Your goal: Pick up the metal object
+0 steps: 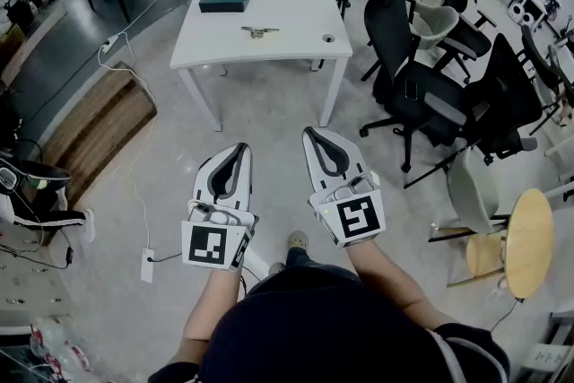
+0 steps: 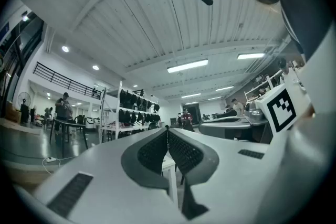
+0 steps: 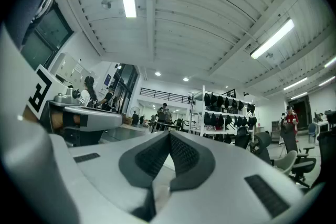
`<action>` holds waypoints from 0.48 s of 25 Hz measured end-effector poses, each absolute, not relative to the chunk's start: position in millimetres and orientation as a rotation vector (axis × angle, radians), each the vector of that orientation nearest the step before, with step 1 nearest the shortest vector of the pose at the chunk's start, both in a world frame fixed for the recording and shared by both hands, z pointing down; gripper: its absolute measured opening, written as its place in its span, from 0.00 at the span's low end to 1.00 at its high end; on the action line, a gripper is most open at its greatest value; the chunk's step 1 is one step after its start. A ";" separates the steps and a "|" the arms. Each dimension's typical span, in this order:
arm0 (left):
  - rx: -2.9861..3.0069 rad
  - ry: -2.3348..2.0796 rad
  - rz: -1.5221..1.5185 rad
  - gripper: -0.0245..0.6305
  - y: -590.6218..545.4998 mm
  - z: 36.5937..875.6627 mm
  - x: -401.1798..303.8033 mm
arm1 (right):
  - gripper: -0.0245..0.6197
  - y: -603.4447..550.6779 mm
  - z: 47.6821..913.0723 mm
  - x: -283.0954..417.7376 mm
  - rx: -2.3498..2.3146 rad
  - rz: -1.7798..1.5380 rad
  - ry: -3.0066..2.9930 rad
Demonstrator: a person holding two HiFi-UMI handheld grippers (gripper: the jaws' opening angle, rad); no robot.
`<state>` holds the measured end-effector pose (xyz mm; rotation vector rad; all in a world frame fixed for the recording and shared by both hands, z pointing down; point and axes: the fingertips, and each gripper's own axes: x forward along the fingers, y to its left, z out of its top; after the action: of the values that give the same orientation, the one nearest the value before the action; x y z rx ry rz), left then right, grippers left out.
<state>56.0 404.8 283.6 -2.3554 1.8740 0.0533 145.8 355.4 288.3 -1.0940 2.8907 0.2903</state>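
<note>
A small metal object (image 1: 259, 31) lies near the middle of the white table (image 1: 224, 40), well ahead of me. My left gripper (image 1: 239, 147) and my right gripper (image 1: 309, 133) are held side by side over the floor, short of the table's front edge. Both are shut with nothing between the jaws. In the left gripper view the left gripper (image 2: 167, 127) points up at the ceiling, its tips touching. The right gripper (image 3: 169, 133) looks the same in the right gripper view. The metal object does not show in either gripper view.
A dark flat box (image 1: 225, 0) lies at the table's far left. Several black office chairs (image 1: 421, 94) crowd the right side. A round wooden table (image 1: 529, 242) stands at the lower right. Cables and a power strip (image 1: 147, 265) lie on the floor at left, beside a wooden platform (image 1: 99, 134).
</note>
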 end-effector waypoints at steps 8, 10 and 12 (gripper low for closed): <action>-2.308 1.890 0.051 0.07 368.0 283.0 40.0 | 0.08 315.9 288.4 138.0 -1.115 0.256 2.852; -2.296 1.888 0.043 0.07 360.6 283.5 40.4 | 0.08 310.3 290.1 135.9 -1.094 0.242 2.857; -2.291 1.867 0.012 0.07 352.2 285.6 41.4 | 0.08 303.2 294.5 134.5 -1.083 0.219 2.871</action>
<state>41.4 352.2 285.6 -2.2908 1.8670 0.0118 134.5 303.2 294.5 -1.0829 2.8707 0.2192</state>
